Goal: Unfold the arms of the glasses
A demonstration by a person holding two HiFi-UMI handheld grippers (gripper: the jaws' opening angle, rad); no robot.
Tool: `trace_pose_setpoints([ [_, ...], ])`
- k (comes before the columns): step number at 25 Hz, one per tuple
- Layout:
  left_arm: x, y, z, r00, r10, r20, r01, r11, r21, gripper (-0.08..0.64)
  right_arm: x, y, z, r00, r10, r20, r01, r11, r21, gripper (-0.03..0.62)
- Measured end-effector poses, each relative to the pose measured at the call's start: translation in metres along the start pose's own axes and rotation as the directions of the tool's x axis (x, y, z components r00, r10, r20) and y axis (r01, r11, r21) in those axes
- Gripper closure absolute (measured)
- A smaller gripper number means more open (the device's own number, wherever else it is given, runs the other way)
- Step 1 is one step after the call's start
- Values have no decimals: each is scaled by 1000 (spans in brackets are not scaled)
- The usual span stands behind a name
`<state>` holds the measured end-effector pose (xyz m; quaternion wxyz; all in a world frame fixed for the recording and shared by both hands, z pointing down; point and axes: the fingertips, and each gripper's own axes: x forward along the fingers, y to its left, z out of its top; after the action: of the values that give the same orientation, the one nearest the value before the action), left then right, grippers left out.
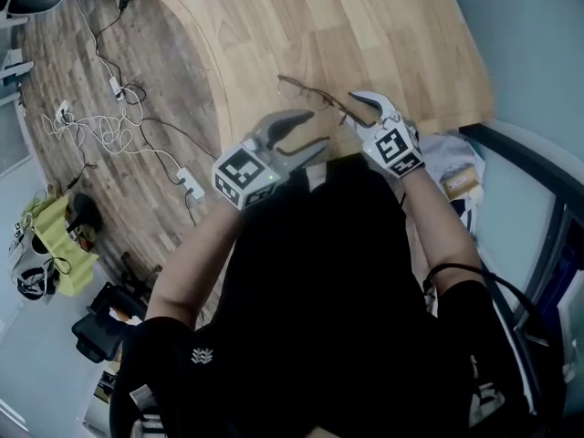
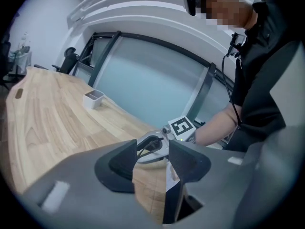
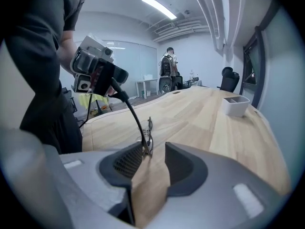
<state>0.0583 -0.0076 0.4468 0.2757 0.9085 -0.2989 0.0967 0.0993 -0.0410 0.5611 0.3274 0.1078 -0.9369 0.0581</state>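
Observation:
Thin wire-framed glasses [image 1: 306, 91] lie on the wooden table [image 1: 383, 26] near its front edge. One dark arm sticks out from the frame toward my right gripper [image 1: 354, 109] and runs in between its white fingers. In the right gripper view the glasses [image 3: 147, 130] stand just past the left fingertip, and the black arm curves up and away; the pads of the right gripper [image 3: 155, 149] do not press on it. My left gripper [image 1: 315, 128] hovers open just left of the right one, with only bare wood between its jaws [image 2: 151, 154].
A small white tray [image 2: 93, 99] sits farther along the table by the glass wall. Cables and a power strip [image 1: 187, 182] lie on the floor left of the table's curved edge. A person [image 3: 167, 66] stands far off across the room.

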Motion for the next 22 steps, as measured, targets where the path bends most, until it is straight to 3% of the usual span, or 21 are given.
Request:
trace_pose_setpoints([
  [3,-15,22,3,995,98,1,-98,995,-21,346,2,-34,4,1000,-7,-18,7,1000,19,453],
  [7,-28,55,-5,973,233,-8,-233,970,-71,360,14,-97,5,991,-122,-60,126,989,72,453],
  [10,-29,85,-10,931,361,-60,-363,932,-21,385,20,-116,7,982,-176,-68,182,977,109,453],
  [12,-21,107,-10,897,431,-97,-428,902,52,384,20,-109,5,986,-152,-63,159,977,140,453],
  [14,-4,124,-16,881,451,-141,-440,892,101,396,16,-91,0,993,-101,-59,109,982,157,453],
  [22,46,163,-52,862,417,-287,-396,909,132,428,6,-16,-23,995,82,-60,-68,975,212,453],
])
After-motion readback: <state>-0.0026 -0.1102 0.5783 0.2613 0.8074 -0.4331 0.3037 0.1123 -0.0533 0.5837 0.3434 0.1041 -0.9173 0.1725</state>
